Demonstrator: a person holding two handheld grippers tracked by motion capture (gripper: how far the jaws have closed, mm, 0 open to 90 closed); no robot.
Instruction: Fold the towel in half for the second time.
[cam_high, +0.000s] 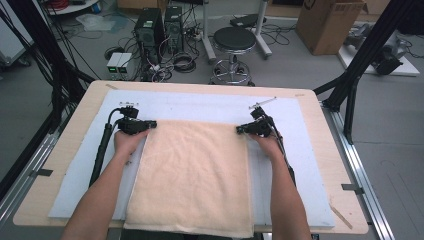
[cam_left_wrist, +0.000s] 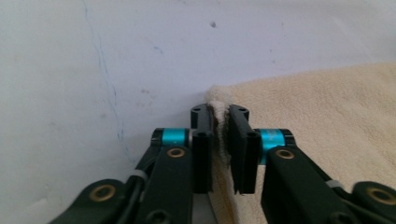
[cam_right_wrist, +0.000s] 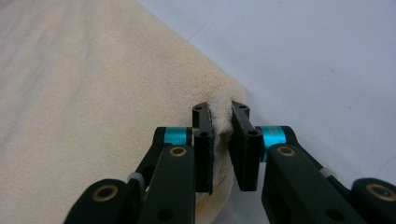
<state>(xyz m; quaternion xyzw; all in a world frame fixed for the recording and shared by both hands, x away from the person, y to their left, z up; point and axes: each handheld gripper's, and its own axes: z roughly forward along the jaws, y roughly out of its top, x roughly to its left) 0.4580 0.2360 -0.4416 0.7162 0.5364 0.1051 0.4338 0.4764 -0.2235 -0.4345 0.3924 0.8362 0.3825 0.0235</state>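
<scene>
So right now I've got both far corners of the towel (cam_high: 192, 175) pinched. My left gripper (cam_high: 148, 123) is clamped on the far-left corner, and in the left gripper view you can see the terry edge squeezed up between the two black pads (cam_left_wrist: 201, 144), a little tuft poking out past the tips. Same on the other side: my right gripper (cam_high: 241, 129) has bitten down on the far-right corner (cam_right_wrist: 220, 116), fabric bunched between the jaws.

The towel itself lies flat on the pale blue mat (cam_high: 200, 106) covering the wooden table (cam_high: 320, 125), near edge hanging right at my side of the table, far edge running straight between my two grippers. No wrinkles worth mentioning.

So I'd call this the grab step done, fold not started yet. Next move, as I see it, is lifting both corners together and bringing them back toward me to lay the far edge over the near one (keeping both hands level, otherwise the fold comes out skewed). The main worry is a corner slipping out, since each grip is only on the very tip of the cloth.
</scene>
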